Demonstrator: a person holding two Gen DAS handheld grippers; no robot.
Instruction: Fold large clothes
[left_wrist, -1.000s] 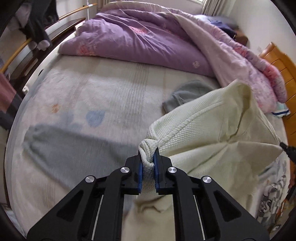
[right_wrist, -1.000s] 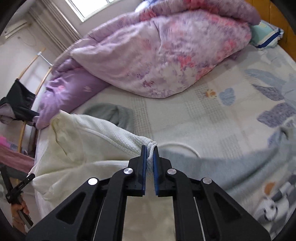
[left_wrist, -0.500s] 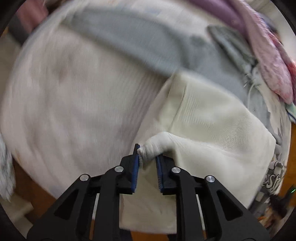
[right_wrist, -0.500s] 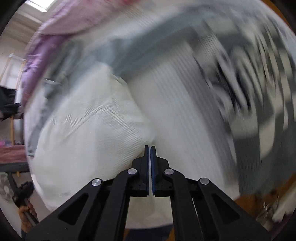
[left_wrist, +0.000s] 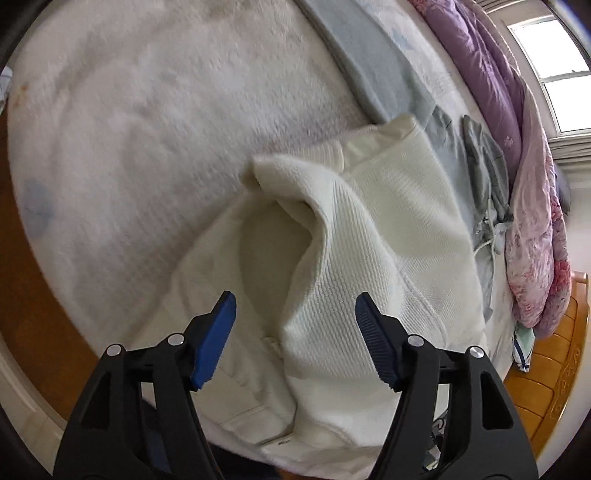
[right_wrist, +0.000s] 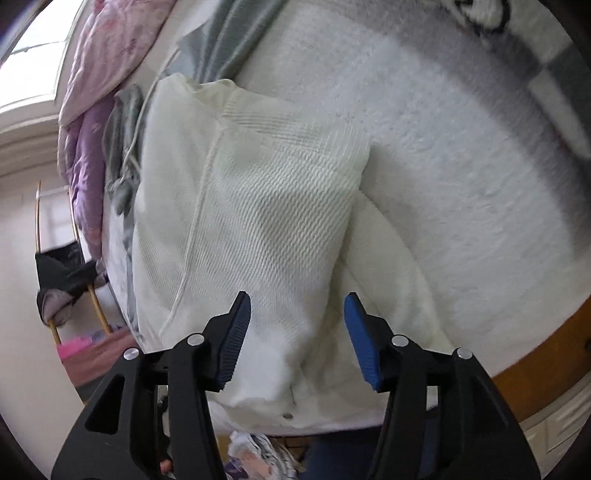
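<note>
The left tongs (left_wrist: 295, 308) hang spread above a cream knitted garment (left_wrist: 373, 236) on the near edge of a bed (left_wrist: 140, 122), their blue pads (left_wrist: 216, 338) clear of the cloth; the jaws have just been opening, and the fabric lies beneath the gap, touching neither pad. The right tongs (right_wrist: 297, 308) stand spread too, freshly opened, over the same garment (right_wrist: 251, 221), which shows here as a folded panel with a seam running down it, lying on a lower layer of the same cream cloth. In the left wrist view one corner of the top layer curls up into a loose peak, with a shadowed hollow under it. Beyond the garment a grey piece of clothing (left_wrist: 484, 170) lies crumpled with a pale cord trailing from it, just beside the cream cloth's far edge. A pale blue band (left_wrist: 373, 70) crosses the white bedcover. Farther back a purple and pink floral quilt (left_wrist: 532, 206) is heaped along the far side of the bed, under a bright window (left_wrist: 557, 70). Orange-brown wood (left_wrist: 543, 373) shows at the bed's edge.
</note>
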